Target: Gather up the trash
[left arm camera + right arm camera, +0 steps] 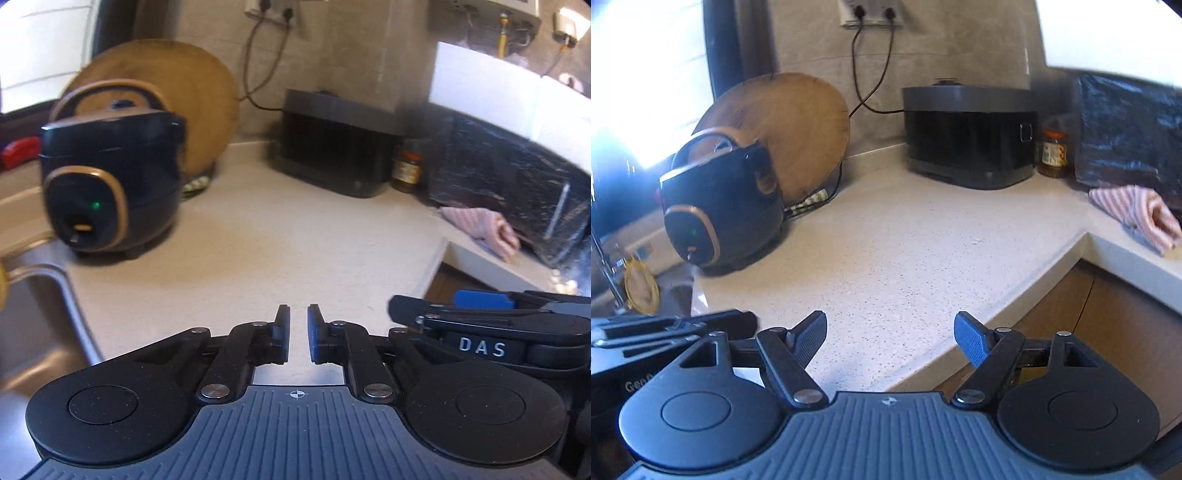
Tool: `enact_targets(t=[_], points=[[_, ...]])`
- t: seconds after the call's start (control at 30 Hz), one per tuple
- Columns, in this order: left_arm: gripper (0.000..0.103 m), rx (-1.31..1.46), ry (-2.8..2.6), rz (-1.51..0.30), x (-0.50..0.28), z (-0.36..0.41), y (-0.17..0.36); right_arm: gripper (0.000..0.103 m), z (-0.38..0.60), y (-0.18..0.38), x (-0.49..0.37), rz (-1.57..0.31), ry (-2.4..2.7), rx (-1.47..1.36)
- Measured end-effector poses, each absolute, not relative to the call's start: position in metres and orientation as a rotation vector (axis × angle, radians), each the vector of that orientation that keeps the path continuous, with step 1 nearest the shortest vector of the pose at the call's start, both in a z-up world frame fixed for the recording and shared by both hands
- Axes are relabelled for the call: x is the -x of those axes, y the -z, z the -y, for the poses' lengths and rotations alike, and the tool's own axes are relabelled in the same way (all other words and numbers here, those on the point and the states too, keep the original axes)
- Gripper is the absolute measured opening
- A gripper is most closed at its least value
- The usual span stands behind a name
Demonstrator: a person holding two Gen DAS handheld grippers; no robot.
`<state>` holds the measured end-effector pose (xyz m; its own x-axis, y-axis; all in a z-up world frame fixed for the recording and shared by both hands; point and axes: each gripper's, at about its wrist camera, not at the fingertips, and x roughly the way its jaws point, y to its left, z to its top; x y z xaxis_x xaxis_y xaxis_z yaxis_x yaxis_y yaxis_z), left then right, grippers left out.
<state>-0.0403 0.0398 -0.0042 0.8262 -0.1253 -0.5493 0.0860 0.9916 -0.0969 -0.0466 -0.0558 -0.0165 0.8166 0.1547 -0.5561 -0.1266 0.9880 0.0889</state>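
Left gripper (298, 332): fingers nearly clenched, narrow gap, nothing between. Right gripper (890, 341): fingers released wide, empty. Both hovered over speckled beige stone table (905, 240); no trash visible.

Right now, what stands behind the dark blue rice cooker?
A round wooden cutting board leans on the wall behind the rice cooker. A cable lies at its foot. The board's lower left part is covered by the cooker, so anything there stays unseen.
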Motion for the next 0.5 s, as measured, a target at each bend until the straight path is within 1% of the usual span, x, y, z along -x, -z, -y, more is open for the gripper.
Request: enact_targets(t=[0.13,0.5], points=[[0.012,0.034,0.084,-0.569,0.046,-0.043,0.000,0.077,0.047,0.016,0.046,-0.608,-0.163,-0.043],[0.012,0.051,0.094,-0.609,0.045,-0.041,0.003,0.077,0.045,0.019,0.047,-0.607,-0.194,-0.029]])
